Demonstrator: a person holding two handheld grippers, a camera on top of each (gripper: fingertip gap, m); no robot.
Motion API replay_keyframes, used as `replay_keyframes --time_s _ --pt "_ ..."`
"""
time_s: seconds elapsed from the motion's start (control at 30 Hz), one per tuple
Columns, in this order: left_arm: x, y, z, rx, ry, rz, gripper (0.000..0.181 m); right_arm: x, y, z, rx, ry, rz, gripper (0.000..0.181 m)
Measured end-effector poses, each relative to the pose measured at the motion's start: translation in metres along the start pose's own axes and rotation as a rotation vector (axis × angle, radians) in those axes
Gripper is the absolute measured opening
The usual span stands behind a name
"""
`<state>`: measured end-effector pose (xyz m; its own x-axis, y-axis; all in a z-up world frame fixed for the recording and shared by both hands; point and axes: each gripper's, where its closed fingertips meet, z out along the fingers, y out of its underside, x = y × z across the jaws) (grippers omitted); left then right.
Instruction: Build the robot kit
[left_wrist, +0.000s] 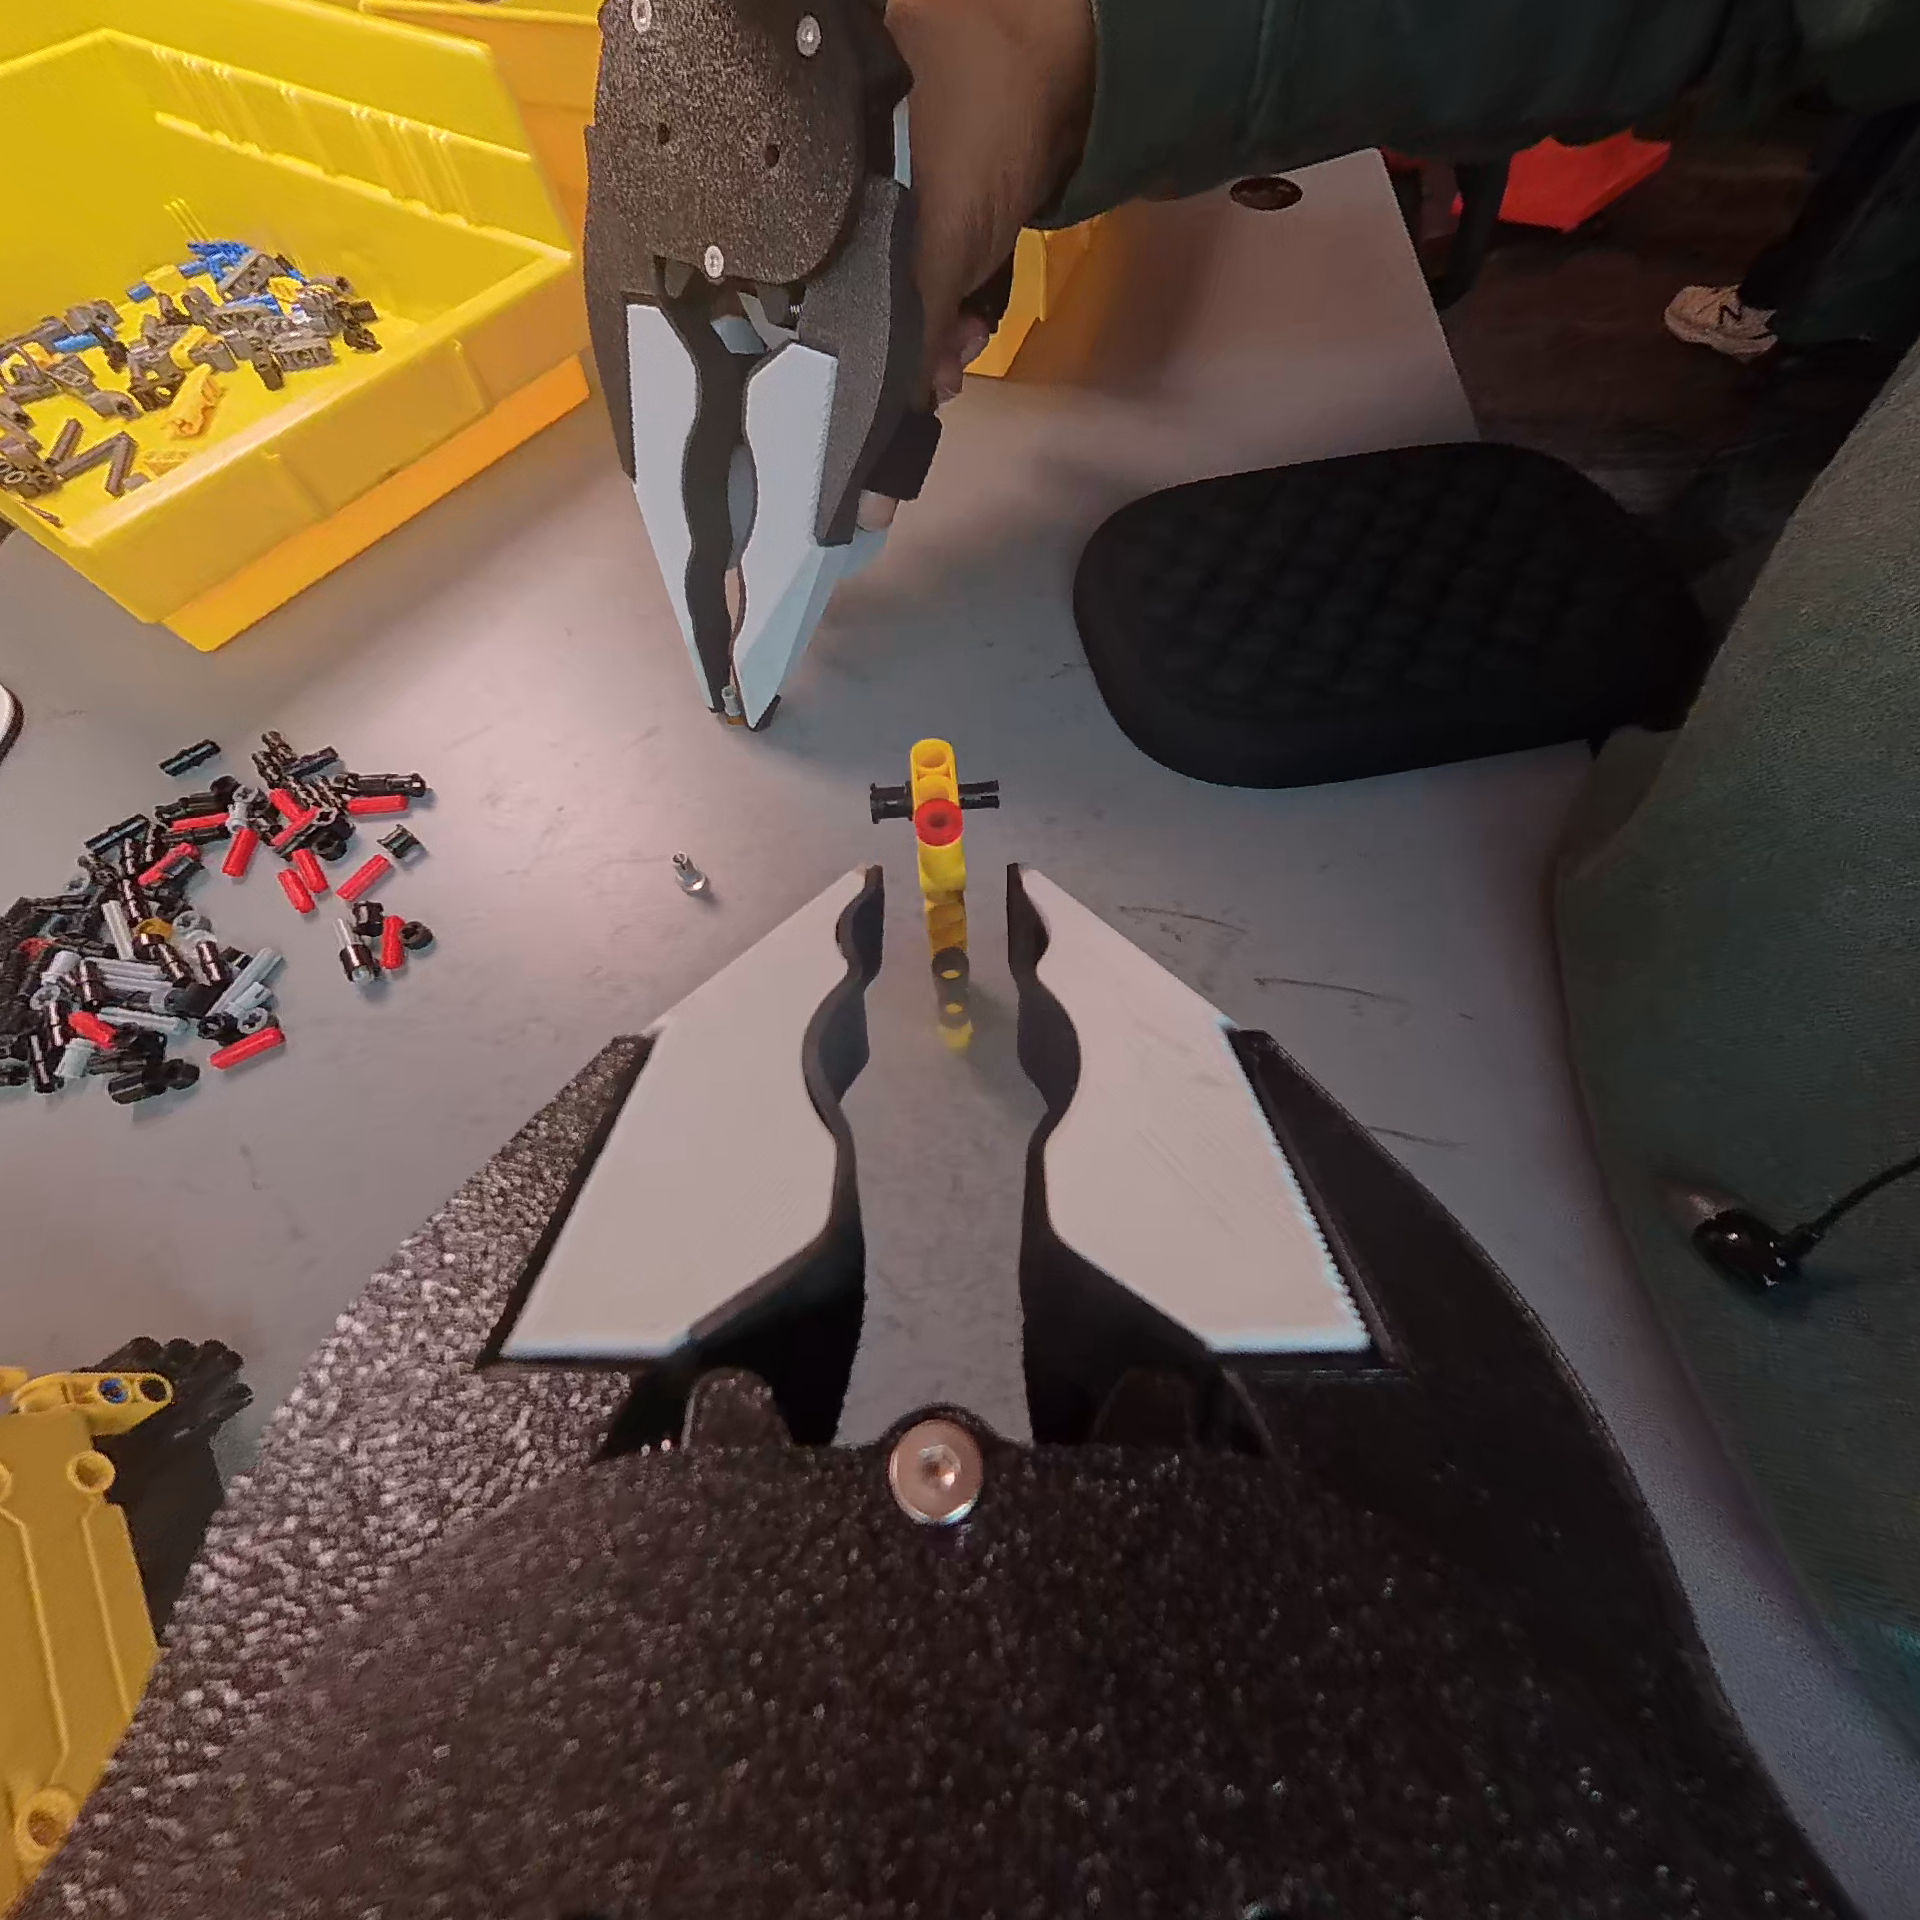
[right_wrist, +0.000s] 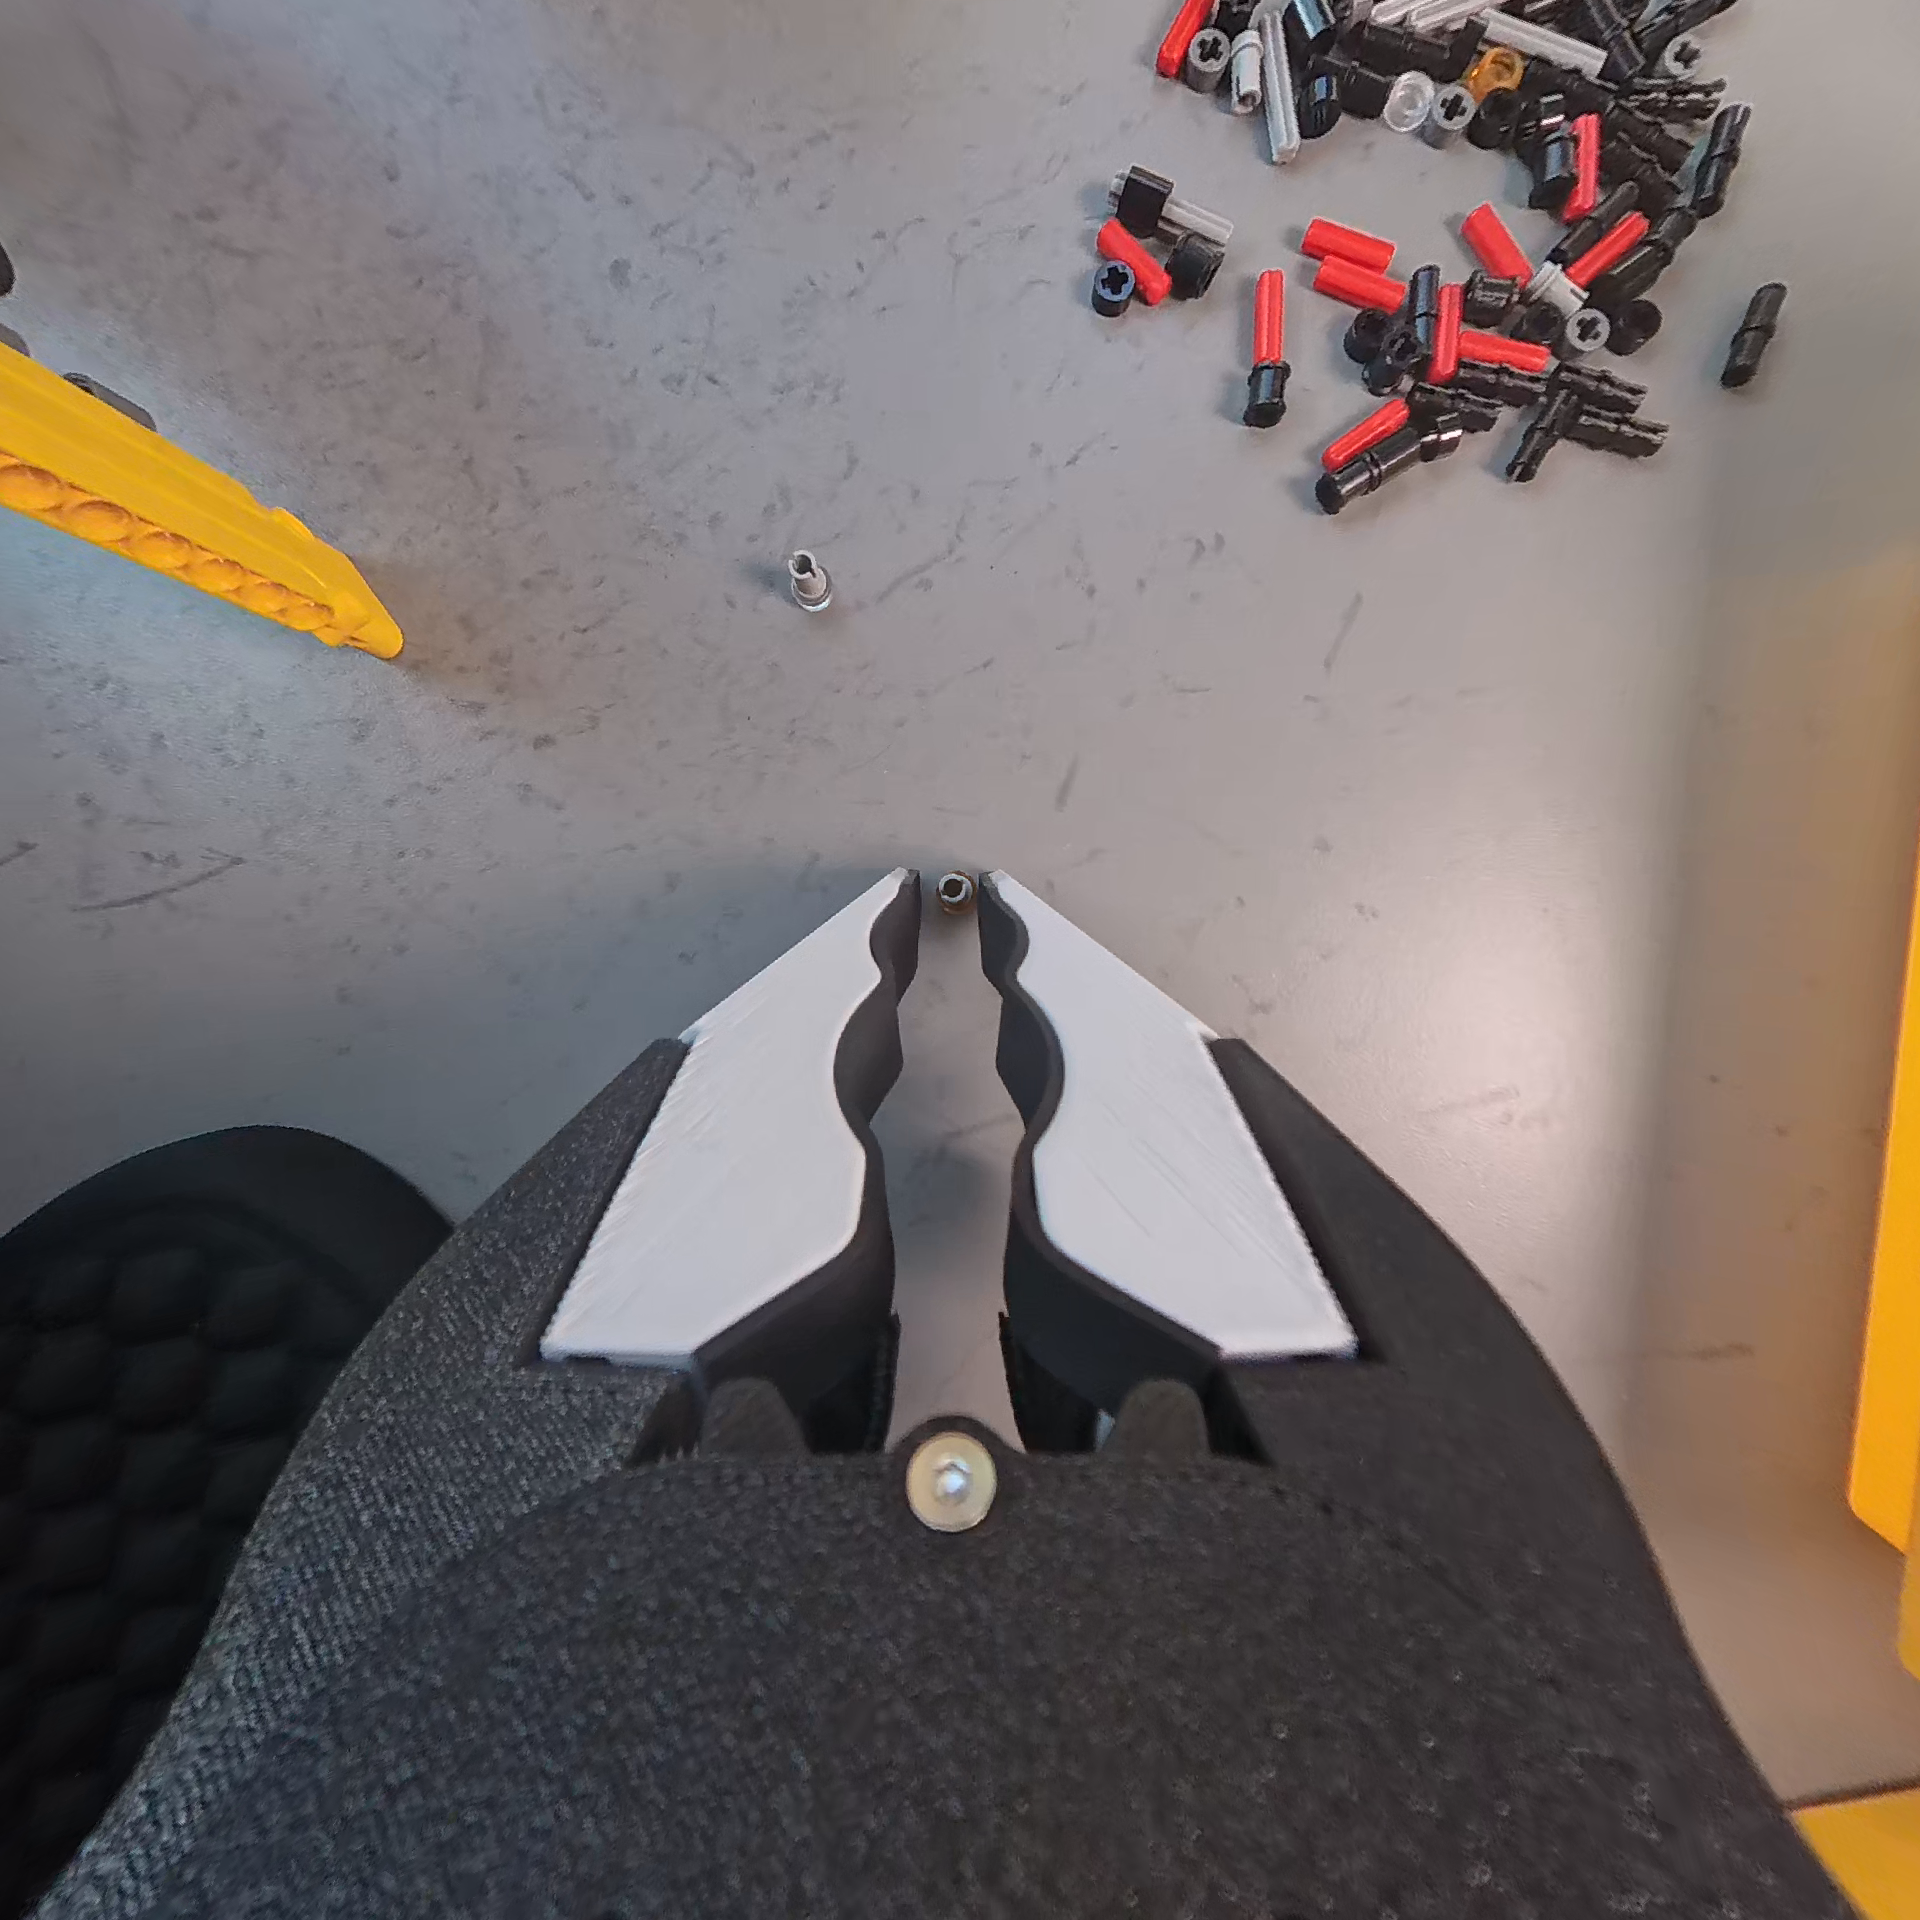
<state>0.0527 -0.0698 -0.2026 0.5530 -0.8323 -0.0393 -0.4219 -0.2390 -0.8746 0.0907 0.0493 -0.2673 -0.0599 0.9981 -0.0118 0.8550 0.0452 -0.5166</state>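
Note:
My left gripper (left_wrist: 943, 875) is open. A yellow holed beam (left_wrist: 940, 894) with a red bush (left_wrist: 937, 821) and a black cross pin (left_wrist: 935, 802) sits between its fingertips without touching them. My right gripper (left_wrist: 743, 715), held by a hand, points down at the grey table just beyond the beam. Its tips are closed around a small brownish-grey pin (right_wrist: 954, 894) standing on end on the table. In the right wrist view the right gripper (right_wrist: 951, 885) has only a narrow gap either side of the pin.
A loose grey pin (left_wrist: 686, 873) (right_wrist: 810, 592) lies alone. A pile of red, black and grey pins (left_wrist: 156, 935) (right_wrist: 1507, 260) lies left. Yellow bins (left_wrist: 260, 312), a black cushion (left_wrist: 1371, 613), a long yellow beam (right_wrist: 187, 520) and a yellow-black model (left_wrist: 62, 1558) ring the work area. It is some 15 cm from my left tips to the yellow-black model (left_wrist: 62, 1558).

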Motion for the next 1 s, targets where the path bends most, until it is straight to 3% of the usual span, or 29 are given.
replay_keyframes --time_s 0.37,0.53,0.7,0.83,1.0 --pt "-0.004 -0.010 -0.017 0.061 0.029 -0.045 0.033 -0.001 -0.004 -0.002 0.031 0.023 -0.050 0.007" --pt "-0.010 -0.032 -0.041 0.225 0.079 -0.149 0.029 -0.027 -0.053 -0.040 0.312 0.037 -0.214 0.007" --pt "-0.016 -0.056 -0.051 0.420 0.157 -0.360 0.016 -0.075 -0.101 -0.089 0.576 0.023 -0.363 0.007" --pt "-0.015 -0.069 -0.054 0.529 0.245 -0.492 0.000 -0.107 -0.126 -0.101 0.668 0.006 -0.463 0.007" --pt "-0.010 -0.073 -0.058 0.549 0.271 -0.489 0.000 -0.123 -0.142 -0.098 0.706 0.010 -0.541 0.007"
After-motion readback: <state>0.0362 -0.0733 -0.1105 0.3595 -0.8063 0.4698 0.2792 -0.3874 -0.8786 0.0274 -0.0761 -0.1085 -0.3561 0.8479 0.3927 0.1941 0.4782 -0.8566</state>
